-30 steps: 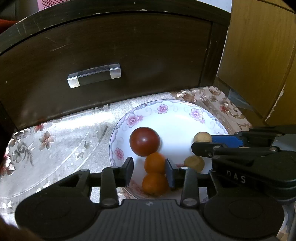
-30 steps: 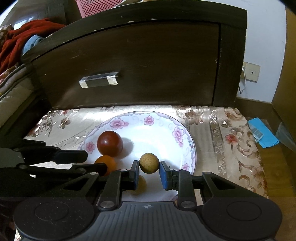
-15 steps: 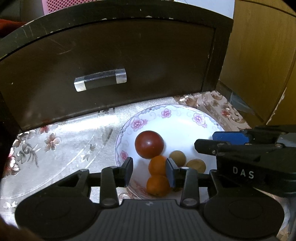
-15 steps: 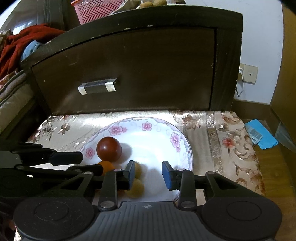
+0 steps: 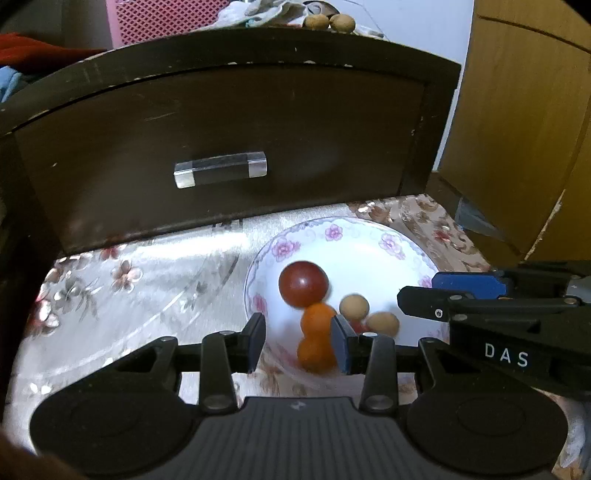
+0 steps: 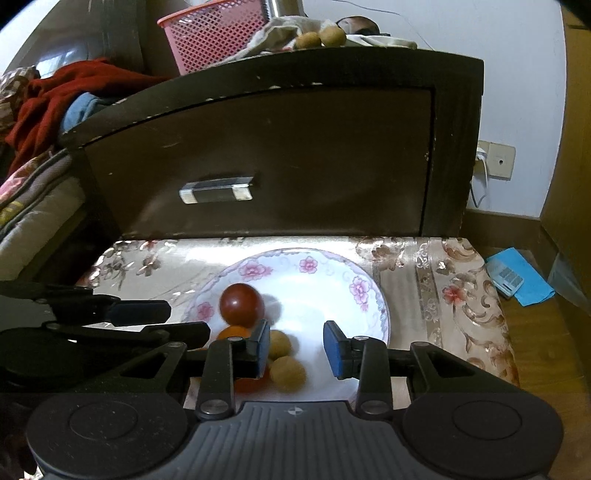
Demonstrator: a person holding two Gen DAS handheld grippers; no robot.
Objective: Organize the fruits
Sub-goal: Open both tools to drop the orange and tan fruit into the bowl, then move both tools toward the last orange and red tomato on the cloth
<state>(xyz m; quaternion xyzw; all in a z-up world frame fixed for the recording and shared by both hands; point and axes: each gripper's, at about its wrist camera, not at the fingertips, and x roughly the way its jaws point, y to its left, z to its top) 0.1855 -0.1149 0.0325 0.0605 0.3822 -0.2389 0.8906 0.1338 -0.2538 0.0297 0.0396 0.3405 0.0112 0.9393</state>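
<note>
A white plate with a pink flower rim [image 5: 391,245] [image 6: 364,291] lies on the patterned cloth. It holds a dark red tomato [image 5: 303,283] [image 6: 242,304], two small oranges [image 5: 317,322] [image 6: 232,332] and two tan longans [image 5: 354,306] [image 6: 288,373]. My left gripper [image 5: 298,341] hovers open over the plate's near edge. The oranges show between its fingers, untouched on the left side. My right gripper [image 6: 297,349] is open and empty above the plate, the longans just left of its gap. It also enters the left wrist view from the right [image 5: 443,295].
A dark wooden drawer front [image 6: 295,155] with a metal handle [image 5: 220,169] rises right behind the plate. On its top lie two more longans [image 6: 320,36] and a pink basket [image 6: 214,37]. Red cloth [image 6: 48,96] is at the left and a blue pack [image 6: 517,278] on the floor at the right.
My right gripper opened and let a longan go; it now lies beside the other longan in the plate. Both grippers drew back and up, so the cabinet top came into view.
</note>
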